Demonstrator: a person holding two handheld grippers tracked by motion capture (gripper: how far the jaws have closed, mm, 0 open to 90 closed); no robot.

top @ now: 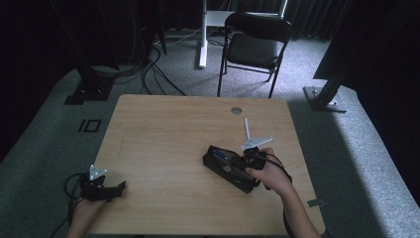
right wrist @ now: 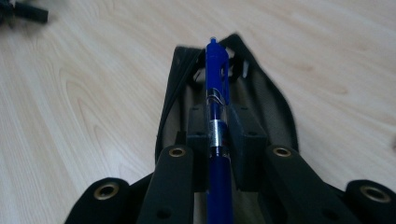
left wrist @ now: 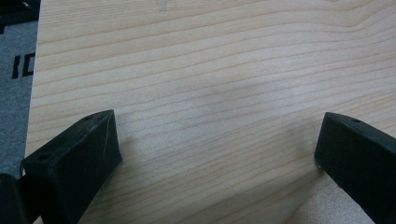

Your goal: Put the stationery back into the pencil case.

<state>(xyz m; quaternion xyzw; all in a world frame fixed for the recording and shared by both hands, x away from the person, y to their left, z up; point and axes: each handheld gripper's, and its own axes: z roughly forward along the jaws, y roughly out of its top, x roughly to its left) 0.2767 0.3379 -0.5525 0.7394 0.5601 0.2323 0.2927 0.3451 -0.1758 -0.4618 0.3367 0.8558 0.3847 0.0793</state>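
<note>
**Pen goes into the open case**

The right claw (right wrist: 219, 140) is closed tight on a blue pen (right wrist: 218, 100) and holds it over the open black case (top: 229, 168), which lies near the right edge of the table (top: 163, 134), toward the near side. I judge that the step in hand is to lay the pen inside the case. To do it well, keep the pen parallel to the long opening, lower it until it is between the two zipper edges, and only then open the jaws, so that the pen does not roll out on the table. The case is soft and can shift if it is pushed.

The left claw (left wrist: 215, 154) is wide open with nothing in it, and it rests at the near left corner of the table; it could hold the case steady.

The pen is translucent blue with a darker grip part and a silver ring where the jaws hold it.
</note>
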